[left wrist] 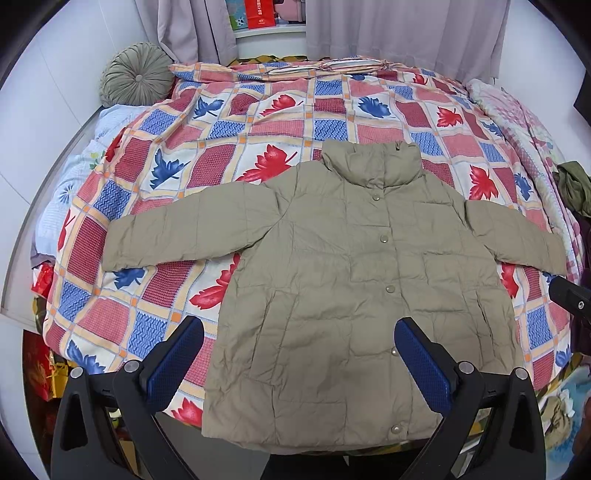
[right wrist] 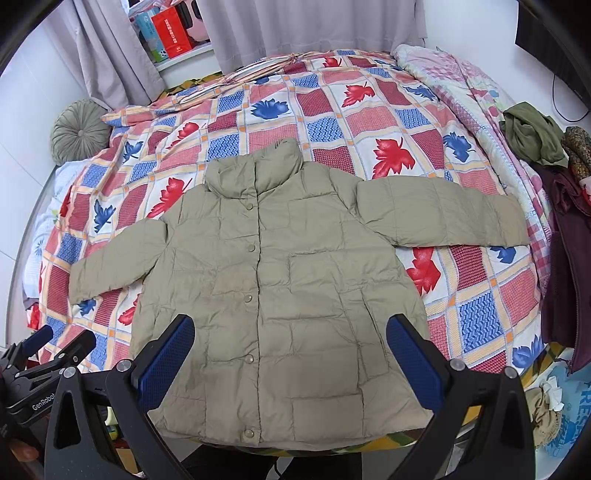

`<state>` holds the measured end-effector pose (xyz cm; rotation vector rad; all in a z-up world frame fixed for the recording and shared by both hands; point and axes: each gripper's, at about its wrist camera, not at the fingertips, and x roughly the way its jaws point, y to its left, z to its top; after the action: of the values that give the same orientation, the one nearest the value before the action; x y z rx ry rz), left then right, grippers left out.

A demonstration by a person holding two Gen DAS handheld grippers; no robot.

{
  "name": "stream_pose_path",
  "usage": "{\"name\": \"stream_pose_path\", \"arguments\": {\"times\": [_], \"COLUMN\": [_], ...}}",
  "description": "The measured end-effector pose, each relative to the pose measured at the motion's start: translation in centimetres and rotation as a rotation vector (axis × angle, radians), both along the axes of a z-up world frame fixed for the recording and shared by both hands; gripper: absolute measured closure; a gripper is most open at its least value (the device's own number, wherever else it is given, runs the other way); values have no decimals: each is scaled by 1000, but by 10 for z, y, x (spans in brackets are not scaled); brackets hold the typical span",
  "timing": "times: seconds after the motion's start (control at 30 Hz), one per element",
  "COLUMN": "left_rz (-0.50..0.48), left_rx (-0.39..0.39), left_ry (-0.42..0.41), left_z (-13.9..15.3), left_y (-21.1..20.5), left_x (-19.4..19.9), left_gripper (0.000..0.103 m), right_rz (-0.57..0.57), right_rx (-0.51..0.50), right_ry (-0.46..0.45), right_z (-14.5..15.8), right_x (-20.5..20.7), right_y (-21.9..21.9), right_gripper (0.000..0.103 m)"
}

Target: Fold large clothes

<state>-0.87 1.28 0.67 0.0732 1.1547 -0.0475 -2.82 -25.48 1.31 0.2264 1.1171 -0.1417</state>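
Note:
A khaki padded jacket (left wrist: 332, 280) lies flat and face up on the bed, snapped shut, both sleeves spread sideways, collar toward the far end. The right wrist view shows the same jacket (right wrist: 280, 288) with its hem at the bed's near edge. My left gripper (left wrist: 299, 354) hovers open above the jacket's lower left part, its blue pads wide apart and holding nothing. My right gripper (right wrist: 291, 354) is open too, over the lower middle of the jacket. The left gripper (right wrist: 40, 354) also shows at the left edge of the right wrist view.
The bed carries a checked quilt with red and blue leaves (left wrist: 229, 155). A round grey-green cushion (left wrist: 135, 74) lies at the far left. Crumpled clothes (right wrist: 535, 136) and a dark red garment (right wrist: 565, 258) sit along the right edge. Curtains (left wrist: 399, 29) hang behind.

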Motion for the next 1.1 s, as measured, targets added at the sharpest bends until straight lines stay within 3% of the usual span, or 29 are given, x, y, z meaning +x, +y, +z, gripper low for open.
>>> {"name": "stream_pose_path", "arguments": {"times": [1.1], "left_rz": [-2], "left_rx": [1], "left_ry": [-3], "left_z": [-1], "left_y": [0], "left_x": [0], "left_gripper": [0], "right_rz": [-1], "right_rx": [-2], "right_ry": [-4], "right_z": [0], "right_x": [-1], "right_y": [0], "right_gripper": [0]}}
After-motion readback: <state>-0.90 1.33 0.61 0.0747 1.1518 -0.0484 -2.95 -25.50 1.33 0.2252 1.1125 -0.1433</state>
